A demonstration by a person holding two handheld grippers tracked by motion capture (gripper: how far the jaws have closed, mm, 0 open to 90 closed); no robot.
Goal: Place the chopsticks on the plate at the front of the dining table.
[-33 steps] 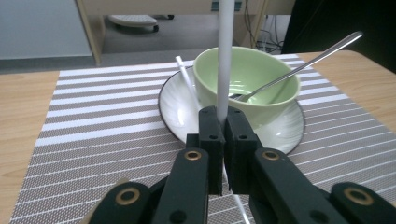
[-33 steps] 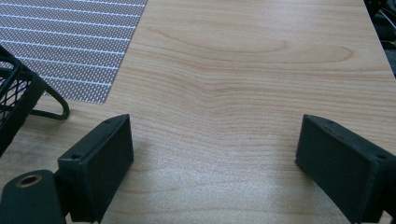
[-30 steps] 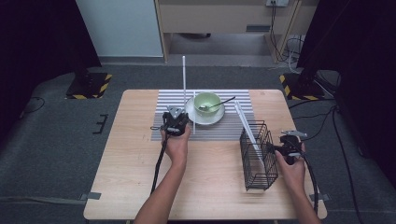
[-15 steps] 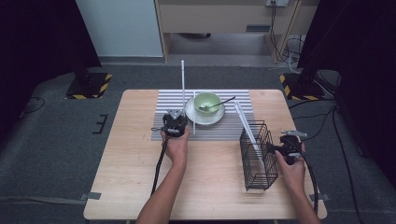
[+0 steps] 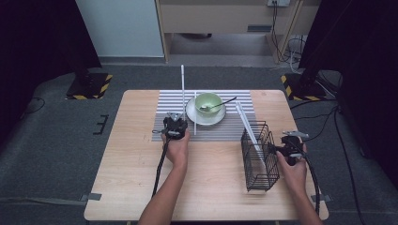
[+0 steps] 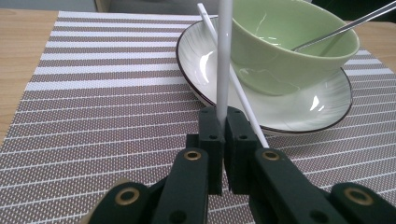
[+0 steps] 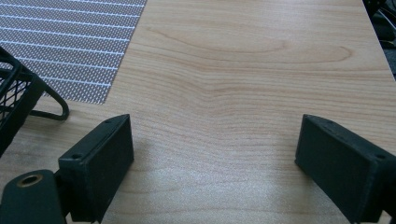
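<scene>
Both forearms enter from the near edge of the counter. The left hand holds the left claw over the near edge of the striped placemat; its jaws are clamped tight on a white rod, which stands upright from the jaws. The right hand holds the right claw just beside the far-right side of the wire basket, jaws spread wide over bare wood with nothing between them.

The counter is a light wooden top standing on grey carpet. A pale panel and a wooden unit stand behind it, with dark curtains at both sides and two hazard-striped stand bases on the floor.

The black wire basket stands on the right of the counter and holds a second white rod, leaning out over its far rim. On the placemat, a white plate carries a green bowl with a spoon resting in it. A third white rod lies on the mat, touching the plate's left rim.
</scene>
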